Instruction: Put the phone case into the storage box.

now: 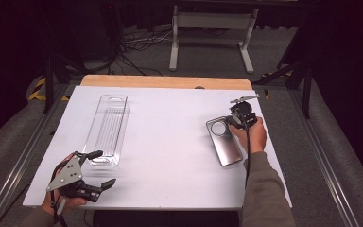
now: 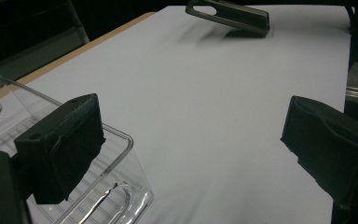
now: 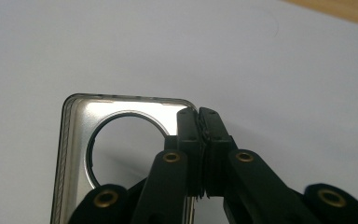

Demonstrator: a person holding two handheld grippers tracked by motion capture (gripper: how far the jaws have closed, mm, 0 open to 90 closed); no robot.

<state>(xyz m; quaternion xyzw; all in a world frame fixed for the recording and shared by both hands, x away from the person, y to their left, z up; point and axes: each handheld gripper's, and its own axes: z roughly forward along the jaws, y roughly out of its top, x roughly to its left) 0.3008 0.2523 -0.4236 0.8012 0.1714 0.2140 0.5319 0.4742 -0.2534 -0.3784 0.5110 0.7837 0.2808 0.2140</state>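
Right tool [image 3: 200,154]: we have its jaws pressed together on the rim of the phone case [image 1: 224,140], at the corner beside the round camera opening.
Phone case: at the right side of the tabletop [image 1: 170,142]; in the left gripper view its pinched end looks raised while the far end is down on the white sheet.
Left tool [image 1: 101,169]: jaws wide apart, holding nothing, hovering near the front end of the clear tray [image 1: 108,128].
Slip risk: we grip only a thin edge near one corner, so the case could swivel between the pads or drop out if we lift fast.
Drag risk: if the low end stays on the sheet while we move sideways, it may catch and twist the grip loose.
Tray risk: the light plastic tray could be nudged by the left tool's near jaw, which sits just by its rim, and shift off line.
Placement risk: a tilted case could hit the tray wall instead of going in.
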